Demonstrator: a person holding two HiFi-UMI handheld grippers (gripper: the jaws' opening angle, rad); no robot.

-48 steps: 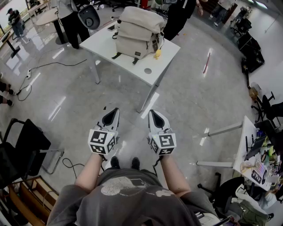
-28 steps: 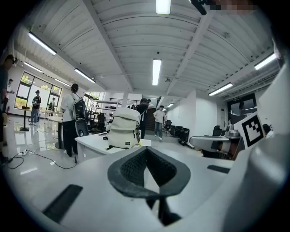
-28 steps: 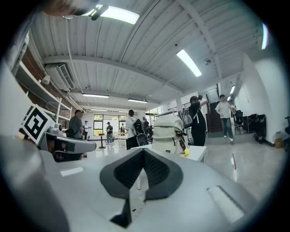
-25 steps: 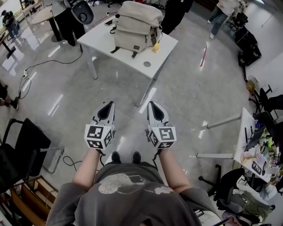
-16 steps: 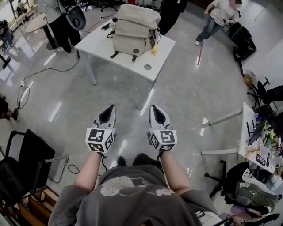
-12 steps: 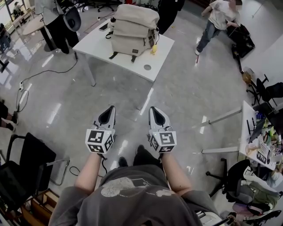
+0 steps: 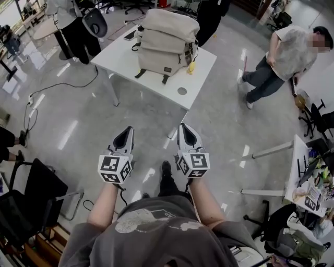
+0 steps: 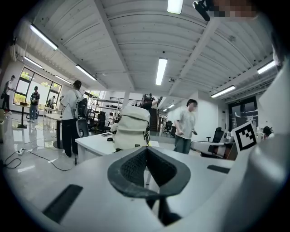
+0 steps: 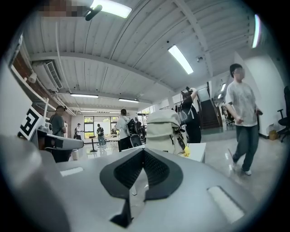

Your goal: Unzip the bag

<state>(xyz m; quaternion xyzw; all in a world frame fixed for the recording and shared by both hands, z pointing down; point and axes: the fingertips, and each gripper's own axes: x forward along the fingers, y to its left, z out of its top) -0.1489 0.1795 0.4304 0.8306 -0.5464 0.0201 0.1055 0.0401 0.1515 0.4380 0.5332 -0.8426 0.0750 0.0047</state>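
Note:
A beige backpack (image 7: pixel 166 43) stands upright on a white table (image 7: pixel 130 65) well ahead of me, with a small yellow charm (image 7: pixel 191 67) hanging at its right side. The same backpack (image 8: pixel 131 129) appears in the left gripper view and, as a backpack (image 9: pixel 164 126), in the right gripper view. My left gripper (image 7: pixel 127 135) and right gripper (image 7: pixel 185 131) hover side by side over the floor, a good way short of the table. Both are shut with nothing between their jaws.
A person in a light shirt (image 7: pixel 284 62) walks at the right of the table. Another person in dark clothes (image 7: pixel 210 15) stands behind it. A black chair (image 7: pixel 28 193) is at my left, a cluttered desk (image 7: pixel 305 182) at my right, and a cable (image 7: pixel 49 86) lies on the floor.
I have stepped a little nearer the table, one foot now forward. The person in the light shirt has walked down the right side toward me. Both grippers stay shut.

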